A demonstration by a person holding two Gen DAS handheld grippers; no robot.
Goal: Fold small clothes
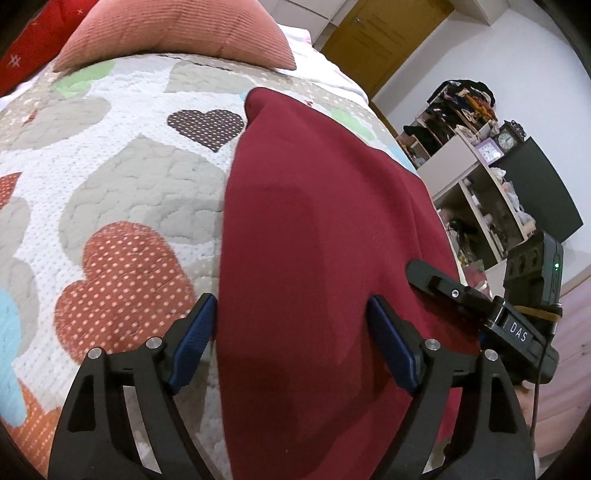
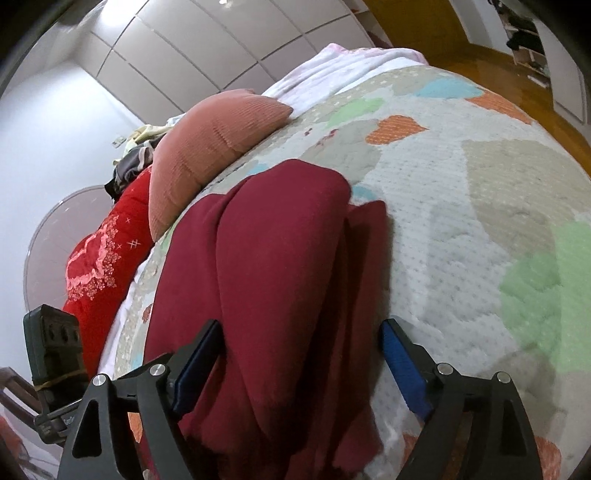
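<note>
Only the left wrist view shows the white shelf full of things and the brown wooden door. Only the right wrist view shows the bright red blanket with pink flowers and the white cupboard wall. Both show the dark red soft cloth lying on the quilt with colored hearts, near the pink ribbed pillow. The left claw is wide open over the cloth's edge. The right claw is wide open too, with bunched cloth between its blue pads.
</note>
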